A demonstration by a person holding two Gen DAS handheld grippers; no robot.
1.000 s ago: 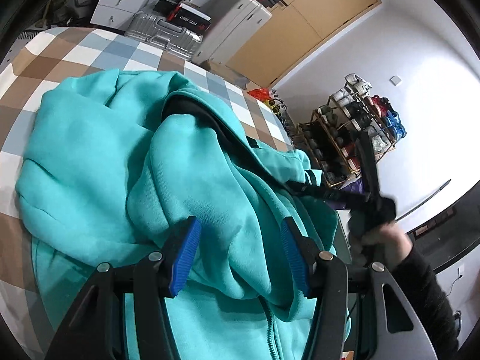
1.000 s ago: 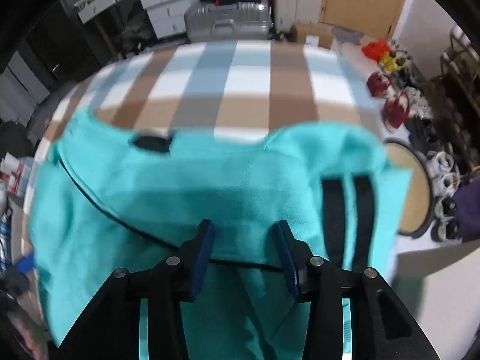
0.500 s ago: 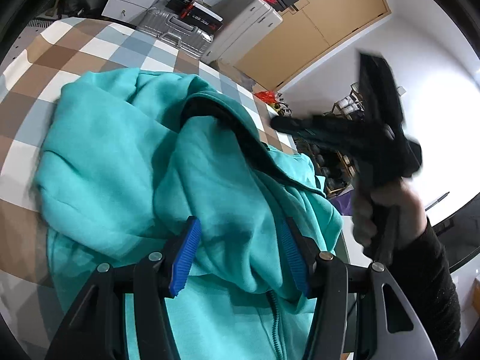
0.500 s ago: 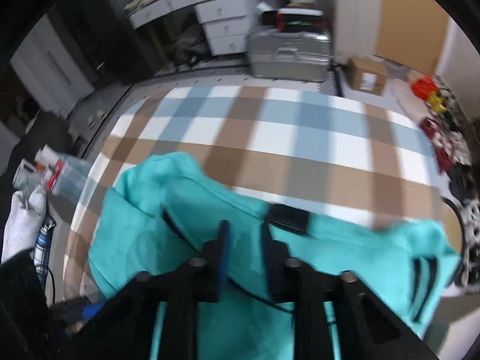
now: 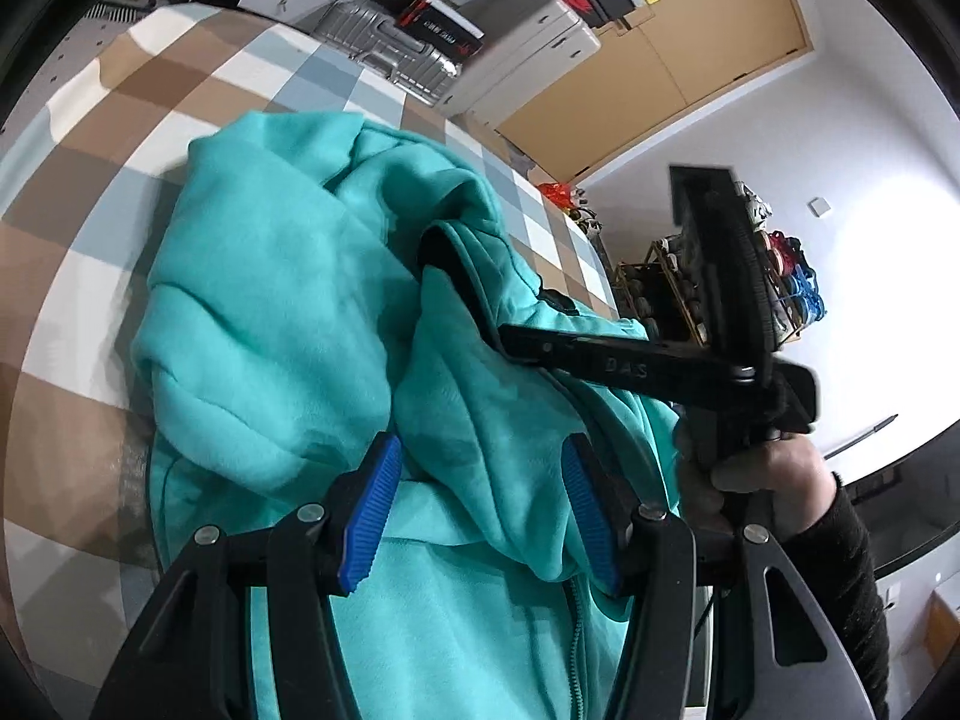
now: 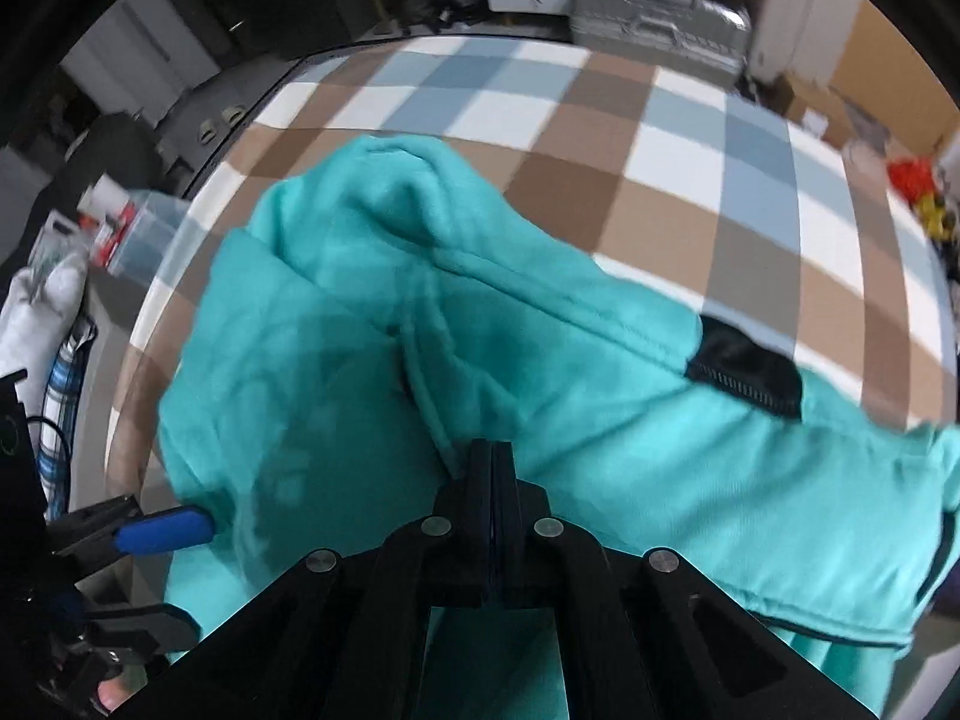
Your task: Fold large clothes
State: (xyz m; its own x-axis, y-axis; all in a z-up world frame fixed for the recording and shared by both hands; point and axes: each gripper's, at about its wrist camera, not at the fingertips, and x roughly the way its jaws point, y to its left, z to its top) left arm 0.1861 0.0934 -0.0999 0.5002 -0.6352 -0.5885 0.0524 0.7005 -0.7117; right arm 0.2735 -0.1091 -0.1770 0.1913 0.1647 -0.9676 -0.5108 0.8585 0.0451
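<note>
The teal hoodie (image 5: 288, 324) lies bunched on the checked bed (image 6: 690, 138), mid-fold. The right claw (image 6: 492, 468) has just closed, pinching a ridge of its cloth; the left claw (image 5: 480, 510) stands apart around a fold. Next, carry the pinched edge across.

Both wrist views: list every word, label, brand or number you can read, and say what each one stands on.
"DAS": raised letters on the right gripper's black finger, left wrist view.
Black-and-red box on the silver suitcase: white print, too small to read.
Teal hoodie's black patch: no readable text.
</note>
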